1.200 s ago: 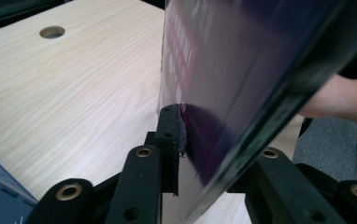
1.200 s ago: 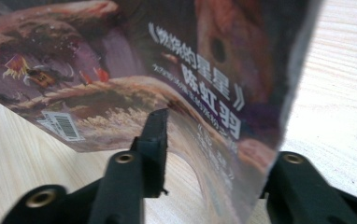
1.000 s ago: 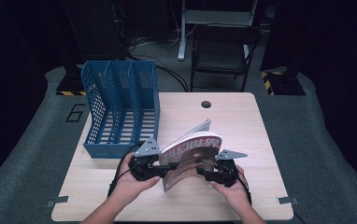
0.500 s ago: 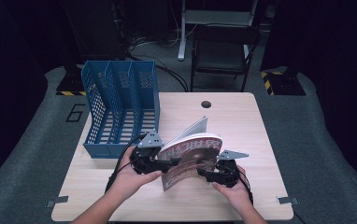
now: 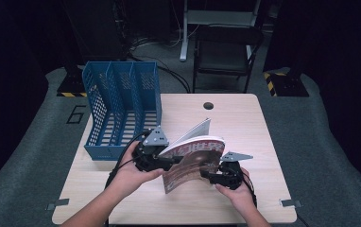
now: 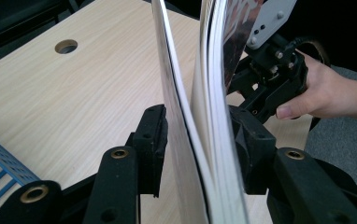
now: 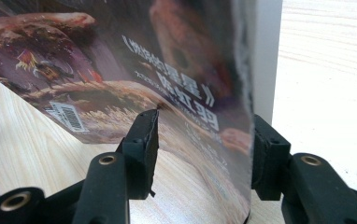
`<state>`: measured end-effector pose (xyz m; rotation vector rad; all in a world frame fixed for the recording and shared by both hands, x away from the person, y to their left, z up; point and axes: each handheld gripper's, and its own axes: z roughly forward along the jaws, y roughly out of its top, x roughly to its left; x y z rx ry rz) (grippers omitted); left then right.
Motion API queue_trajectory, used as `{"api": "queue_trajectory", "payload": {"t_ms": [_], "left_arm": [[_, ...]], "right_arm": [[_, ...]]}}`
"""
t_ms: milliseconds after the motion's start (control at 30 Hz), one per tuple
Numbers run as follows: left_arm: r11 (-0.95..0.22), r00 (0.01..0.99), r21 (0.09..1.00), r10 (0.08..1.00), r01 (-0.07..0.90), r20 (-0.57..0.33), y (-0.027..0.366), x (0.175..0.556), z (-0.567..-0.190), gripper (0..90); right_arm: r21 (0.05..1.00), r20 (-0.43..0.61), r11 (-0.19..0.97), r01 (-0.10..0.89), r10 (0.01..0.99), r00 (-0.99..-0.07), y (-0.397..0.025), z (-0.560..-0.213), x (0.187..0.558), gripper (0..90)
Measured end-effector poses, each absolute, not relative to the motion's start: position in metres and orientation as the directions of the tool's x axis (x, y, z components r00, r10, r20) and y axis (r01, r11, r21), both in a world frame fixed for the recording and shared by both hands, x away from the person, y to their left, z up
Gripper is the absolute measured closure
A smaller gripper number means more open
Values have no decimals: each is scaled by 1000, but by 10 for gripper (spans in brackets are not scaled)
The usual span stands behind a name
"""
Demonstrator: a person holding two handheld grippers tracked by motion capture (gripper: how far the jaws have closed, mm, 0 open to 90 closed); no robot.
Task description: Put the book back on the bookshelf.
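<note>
Glossy magazine (image 5: 195, 161) stands upright between both jaws of left gripper (image 5: 152, 158) and right gripper (image 5: 221, 174), neither visibly clamped.

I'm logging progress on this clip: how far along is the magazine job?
Done: the magazine is off the table, held roughly on edge. In hand: the left gripper and right gripper straddle its opposite edges, jaws not fully closed. Left: probably slotting it into the blue file rack, whose compartments look empty.
</note>
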<state>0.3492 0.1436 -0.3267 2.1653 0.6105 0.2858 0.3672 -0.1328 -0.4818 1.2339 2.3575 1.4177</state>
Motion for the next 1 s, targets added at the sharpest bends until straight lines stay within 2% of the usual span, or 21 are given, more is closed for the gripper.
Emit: {"api": "queue_trajectory", "payload": {"t_ms": [300,1000], "left_arm": [[-535,856,771,517,345,-23,139,353,-306,625],[-596,870,722,493,351,-16,111,372,-290,618]], "right_arm": [[784,288,220,580,699,-655,-133,-482,366,505],[799,285,199,567,705,-650,-148,-479,366,489]]}}
